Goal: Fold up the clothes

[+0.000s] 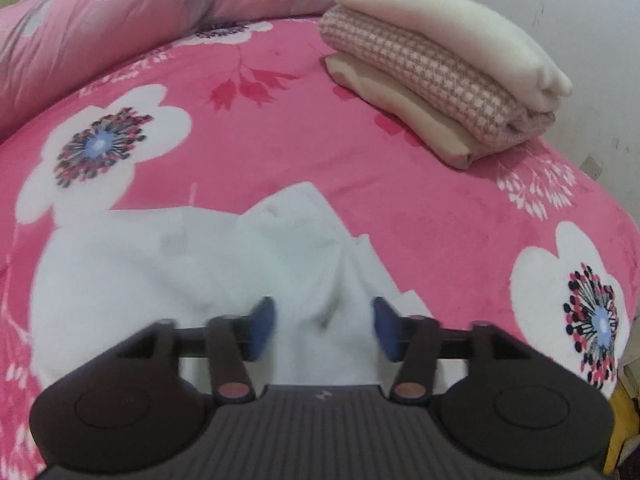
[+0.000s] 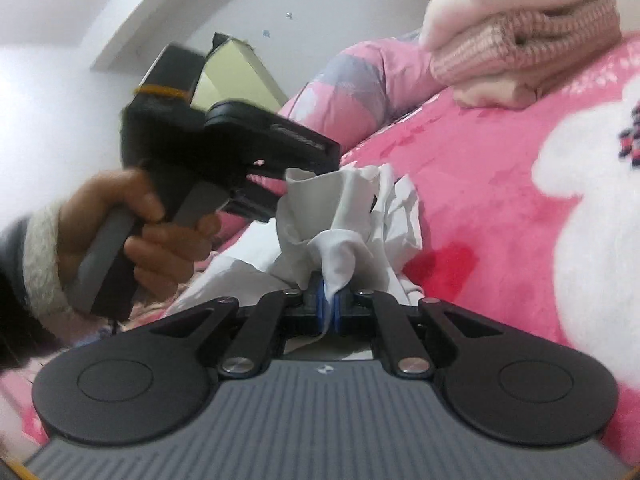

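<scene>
1. White garment (image 1: 200, 264) bunched on the pink floral bedspread (image 1: 320, 140), a raised ridge running up between the left gripper's (image 1: 324, 328) blue fingers (image 1: 262, 326).
2. Left fingers spread apart, cloth between them, neither pad visibly pressing it.
3. Right gripper (image 2: 329, 308) clamped together on a fold of the same garment (image 2: 344, 232), lifted off the bed.
4. Hand (image 2: 160, 236) gripping the left tool's handle.
5. Stack of folded clothes (image 1: 440, 76) well apart, near the wall.
</scene>
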The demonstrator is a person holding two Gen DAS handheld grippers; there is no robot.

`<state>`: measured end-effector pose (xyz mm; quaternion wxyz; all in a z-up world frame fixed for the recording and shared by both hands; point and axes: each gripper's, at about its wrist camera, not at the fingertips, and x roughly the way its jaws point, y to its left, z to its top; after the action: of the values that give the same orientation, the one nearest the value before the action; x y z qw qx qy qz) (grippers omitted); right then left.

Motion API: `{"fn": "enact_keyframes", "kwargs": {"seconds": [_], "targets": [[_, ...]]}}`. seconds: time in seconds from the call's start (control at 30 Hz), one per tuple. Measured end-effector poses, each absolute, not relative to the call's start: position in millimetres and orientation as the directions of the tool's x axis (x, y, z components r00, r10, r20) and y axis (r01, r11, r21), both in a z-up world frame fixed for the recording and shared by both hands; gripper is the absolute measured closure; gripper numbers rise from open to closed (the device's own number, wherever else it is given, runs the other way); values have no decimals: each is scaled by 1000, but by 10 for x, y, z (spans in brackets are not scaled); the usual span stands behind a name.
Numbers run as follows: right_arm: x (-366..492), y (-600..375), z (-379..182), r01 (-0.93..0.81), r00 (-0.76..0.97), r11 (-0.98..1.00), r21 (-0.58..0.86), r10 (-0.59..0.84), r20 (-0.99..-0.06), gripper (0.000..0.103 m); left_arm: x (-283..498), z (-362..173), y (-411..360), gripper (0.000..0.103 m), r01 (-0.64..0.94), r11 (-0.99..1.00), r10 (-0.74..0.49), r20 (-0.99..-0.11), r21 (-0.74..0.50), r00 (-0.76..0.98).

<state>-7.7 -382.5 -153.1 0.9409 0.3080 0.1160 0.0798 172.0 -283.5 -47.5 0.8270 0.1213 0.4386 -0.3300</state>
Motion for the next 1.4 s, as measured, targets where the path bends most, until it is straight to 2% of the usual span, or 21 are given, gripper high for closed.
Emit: {"fn": "enact_keyframes", "kwargs": {"seconds": [0.17, 0.33, 0.43, 0.53, 0.8, 0.93, 1.1, 1.2, 1.23, 1.27, 1.3, 1.33, 1.37, 1.4], "targets": [[-62, -3908, -1589, -114, 957, 761, 639, 256, -135, 99, 1467, -87, -2320, 29, 636, 768, -476, -728, -71, 493], [-19, -3945, -1522, -117, 954, 749, 652, 267, -134, 98, 916, 100, -1752, 23, 643, 762, -422, -694, 78, 584], [-7, -3953, -1488, -108, 952, 741, 663, 269, -145, 98, 572, 73, -1455, 15, 656, 748, -430, -678, 103, 596], [17, -3965, -1444, -96, 949, 727, 680, 272, -157, 96, 303, -65, -1297, 15, 681, 728, -466, -670, 81, 578], [-22, -3933, -1252, -60, 951, 718, 694, 252, -178, 96, 54, -586, -1353, 18, 629, 755, -392, -642, 184, 658], [-58, -3897, -1187, -45, 951, 712, 700, 246, -189, 97, 60, -659, -1284, 28, 556, 814, -359, -606, 168, 709], [-47, -3861, -1212, -20, 938, 677, 736, 268, -221, 96, 54, -702, -1182, 29, 500, 854, -333, -587, 145, 738], [-45, -3844, -1224, -5, 929, 654, 756, 283, -238, 94, 3, -733, -1151, 38, 480, 863, -319, -569, 155, 758], [-44, -3836, -1231, 3, 926, 650, 760, 285, -247, 90, -14, -738, -1132, 45, 481, 864, -326, -563, 147, 759], [-41, -3828, -1238, 11, 923, 647, 762, 286, -256, 88, -33, -745, -1120, 57, 483, 863, -332, -559, 144, 760], [-39, -3820, -1245, 20, 921, 644, 764, 286, -266, 88, -57, -753, -1123, 63, 490, 858, -335, -557, 152, 760], [-32, -3810, -1247, 30, 919, 650, 760, 281, -277, 88, -80, -762, -1125, 74, 497, 853, -338, -556, 160, 759], [-25, -3800, -1247, 41, 918, 657, 753, 273, -289, 91, -103, -770, -1128, 85, 504, 847, -341, -555, 167, 759], [-25, -3799, -1243, 46, 918, 660, 750, 267, -292, 98, -127, -778, -1130, 88, 510, 842, -344, -554, 175, 758]]}}
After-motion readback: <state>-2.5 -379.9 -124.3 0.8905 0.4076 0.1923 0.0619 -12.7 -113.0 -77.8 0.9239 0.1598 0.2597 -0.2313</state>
